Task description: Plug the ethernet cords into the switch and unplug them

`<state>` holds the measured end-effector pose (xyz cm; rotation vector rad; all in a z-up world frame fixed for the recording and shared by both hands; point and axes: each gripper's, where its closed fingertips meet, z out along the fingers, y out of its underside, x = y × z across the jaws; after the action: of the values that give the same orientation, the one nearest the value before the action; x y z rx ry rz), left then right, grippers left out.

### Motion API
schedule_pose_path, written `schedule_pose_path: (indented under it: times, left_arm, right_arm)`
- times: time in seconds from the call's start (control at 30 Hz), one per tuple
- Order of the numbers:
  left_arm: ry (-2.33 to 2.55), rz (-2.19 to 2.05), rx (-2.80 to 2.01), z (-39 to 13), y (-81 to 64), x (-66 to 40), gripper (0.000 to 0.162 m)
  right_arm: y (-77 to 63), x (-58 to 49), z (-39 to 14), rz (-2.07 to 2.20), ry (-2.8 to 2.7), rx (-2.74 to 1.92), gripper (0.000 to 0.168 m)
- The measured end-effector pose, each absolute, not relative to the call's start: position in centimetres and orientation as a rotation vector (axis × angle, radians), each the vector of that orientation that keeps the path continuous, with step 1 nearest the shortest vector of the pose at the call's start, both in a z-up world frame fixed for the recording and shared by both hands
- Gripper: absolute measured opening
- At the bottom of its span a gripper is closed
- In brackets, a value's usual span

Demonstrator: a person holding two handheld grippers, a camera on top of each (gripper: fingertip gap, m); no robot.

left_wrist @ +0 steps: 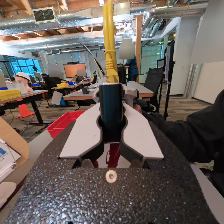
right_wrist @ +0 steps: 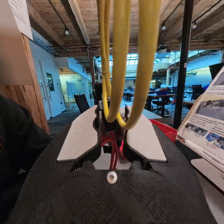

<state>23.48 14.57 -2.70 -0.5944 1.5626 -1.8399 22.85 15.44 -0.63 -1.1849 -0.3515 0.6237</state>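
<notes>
My left gripper (left_wrist: 110, 121) is clamped on the switch (left_wrist: 110, 103), a dark teal box held upright between both grey fingers (left_wrist: 84, 130), its silver-rimmed end pointing up and away from me, lifted above the desk (left_wrist: 40, 141). A bundled yellow ethernet cord (left_wrist: 109, 48) rises from that upper end, its moulded yellow plug (left_wrist: 110, 72) sitting at the switch's top face; I cannot tell how deep it is seated. Behind the switch my right gripper (left_wrist: 129, 95) shows partly, just beside the switch's upper right side.

In the right wrist view, my right gripper (right_wrist: 111, 121) is narrowed on a small black piece (right_wrist: 110, 126) where the yellow ethernet cord (right_wrist: 121, 60) loops down between the fingers (right_wrist: 80, 134); what exactly is pinched I cannot tell. Red cords (right_wrist: 114, 151) lie below, between the fingers. A red bin (left_wrist: 63, 122) sits at the desk's far edge, and an instruction sheet (right_wrist: 206, 121) stands near the right edge.
</notes>
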Motion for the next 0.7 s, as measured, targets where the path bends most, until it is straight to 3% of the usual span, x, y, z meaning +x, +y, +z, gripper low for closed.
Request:
schedule_pose_path:
  times: [0.3,0.53,0.7]
  left_arm:
    - [1.576,-1.924,-0.718,-4.4,16.6,24.2,0.027]
    - [1.561,-1.848,-0.775,-5.8,18.2,25.2,0.027]
    - [1.426,-1.731,-0.74,-4.3,19.4,25.2,0.027]
  right_arm:
    - [18.8,22.5,-0.1,0.587,-0.428,-1.15,0.025]
    - [19.9,23.6,-2.4,0.589,-0.434,-1.275,0.025]
    - [20.9,24.2,-3.1,0.672,-0.343,-1.294,0.037]
